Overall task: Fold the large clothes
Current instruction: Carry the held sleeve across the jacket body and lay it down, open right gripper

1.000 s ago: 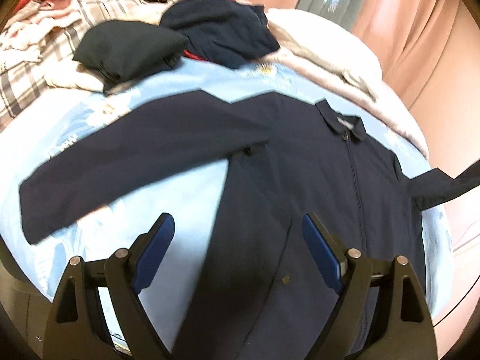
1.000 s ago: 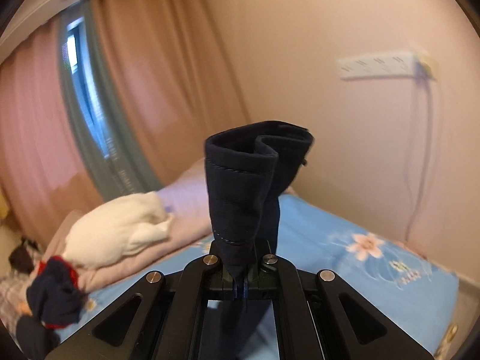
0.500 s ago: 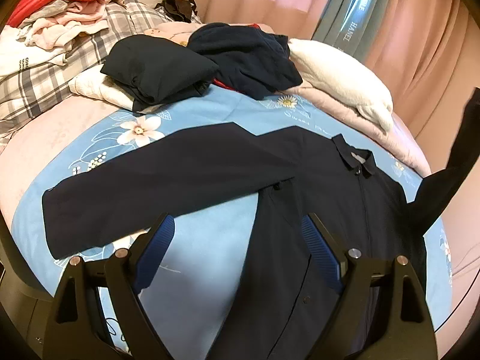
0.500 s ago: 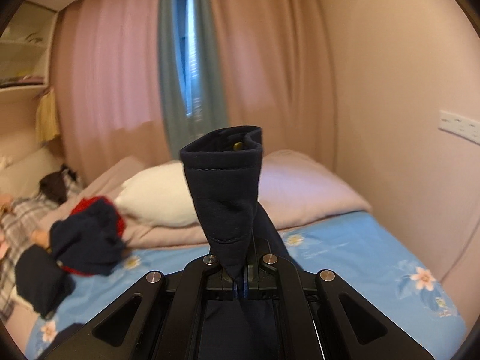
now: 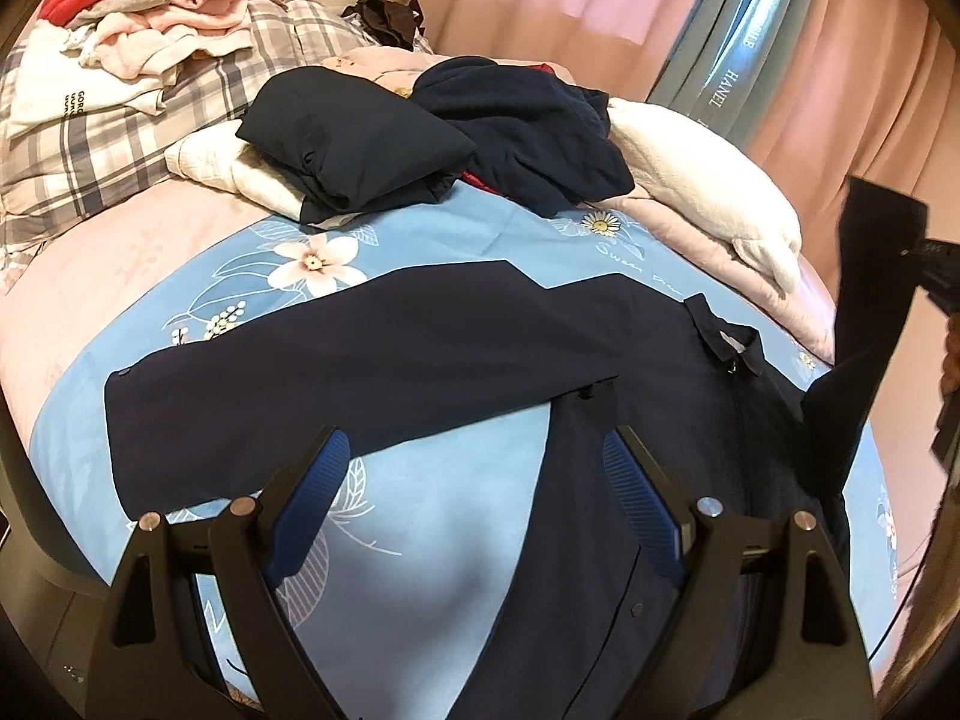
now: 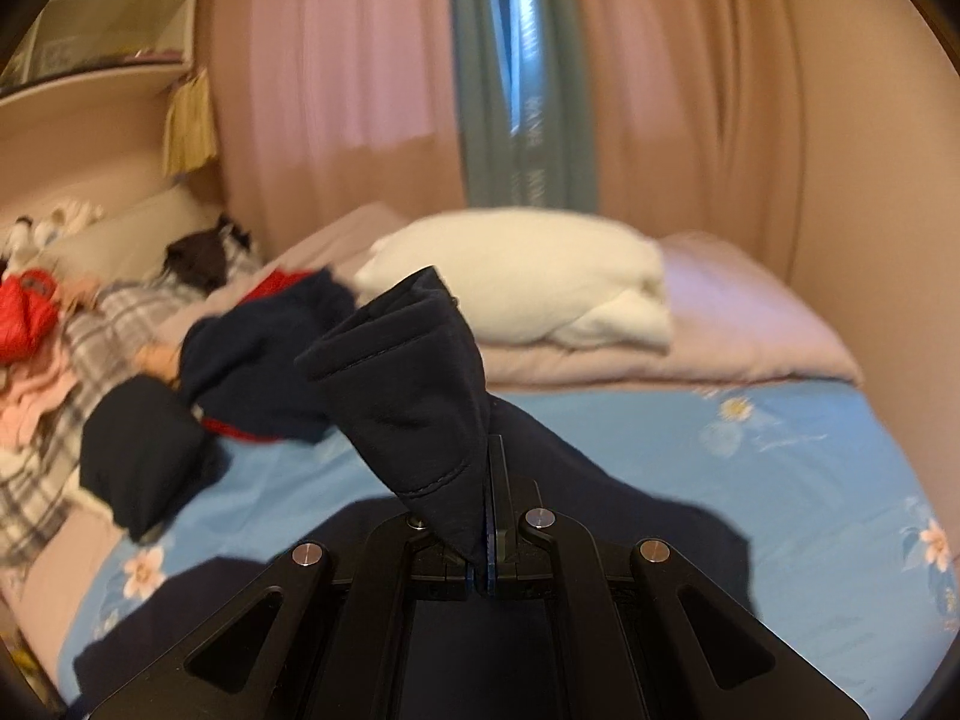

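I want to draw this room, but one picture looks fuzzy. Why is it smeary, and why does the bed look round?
Right wrist view: motion blur smears the pillow and curtains; only the sleeve and right gripper look sharp. Left wrist view: sharp, but the fisheye lens bulges the bed and darkens the corners.

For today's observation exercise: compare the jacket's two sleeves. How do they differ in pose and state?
1. The left-hand sleeve lies flat on the blue floral sheet; the other sleeve is lifted off it.
2. The flat sleeve is stretched out straight and free; the lifted sleeve's cuff is bunched and pinched in the right tongs.
3. The left tongs are open above the flat sleeve, holding nothing.
Both are navy sleeves of one jacket.
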### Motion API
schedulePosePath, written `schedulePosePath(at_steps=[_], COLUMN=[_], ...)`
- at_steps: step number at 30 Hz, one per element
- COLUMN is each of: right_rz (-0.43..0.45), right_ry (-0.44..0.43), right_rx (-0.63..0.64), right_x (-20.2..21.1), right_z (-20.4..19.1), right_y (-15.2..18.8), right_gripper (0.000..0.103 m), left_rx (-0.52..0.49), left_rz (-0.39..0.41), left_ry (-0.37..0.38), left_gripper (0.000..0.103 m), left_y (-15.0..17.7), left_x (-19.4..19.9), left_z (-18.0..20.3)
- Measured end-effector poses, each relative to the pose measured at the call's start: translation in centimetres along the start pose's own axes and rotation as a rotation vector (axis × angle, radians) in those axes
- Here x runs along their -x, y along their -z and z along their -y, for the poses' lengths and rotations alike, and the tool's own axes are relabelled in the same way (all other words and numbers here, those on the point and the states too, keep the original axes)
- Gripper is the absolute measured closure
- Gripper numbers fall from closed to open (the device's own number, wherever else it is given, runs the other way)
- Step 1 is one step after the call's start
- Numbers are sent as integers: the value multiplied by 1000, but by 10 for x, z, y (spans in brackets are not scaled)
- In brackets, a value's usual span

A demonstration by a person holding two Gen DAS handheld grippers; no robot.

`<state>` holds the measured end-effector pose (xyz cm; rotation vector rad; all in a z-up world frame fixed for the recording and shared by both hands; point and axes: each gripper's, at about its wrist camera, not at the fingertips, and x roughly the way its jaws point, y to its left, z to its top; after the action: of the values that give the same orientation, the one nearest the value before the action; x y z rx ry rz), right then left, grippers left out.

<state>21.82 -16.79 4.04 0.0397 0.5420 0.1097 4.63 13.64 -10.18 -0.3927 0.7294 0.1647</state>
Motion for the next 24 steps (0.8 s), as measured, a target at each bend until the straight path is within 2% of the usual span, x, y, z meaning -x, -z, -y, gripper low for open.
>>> schedulePosePath(at_steps=[8, 12, 21, 24], right_rz=[-147, -249, -404, -432], right_ry=[-83, -117, -144, -143], right_rx=[65, 82, 98, 107], right_x=[-38, -60, -88, -93], right_z=[-50, -70, -92, -98], right_y=[48, 81, 138, 154], right_gripper=[102, 102, 102, 102], left_rx=[7, 9, 17, 20], left_rz=[-8, -21, -42, -49], left_ry=[6, 6, -3, -3], left_gripper=[16, 16, 16, 16], left_y=[3, 5, 9, 11], left_x=[-2, -6, -11, -13], left_z=[-4, -6, -12, -13])
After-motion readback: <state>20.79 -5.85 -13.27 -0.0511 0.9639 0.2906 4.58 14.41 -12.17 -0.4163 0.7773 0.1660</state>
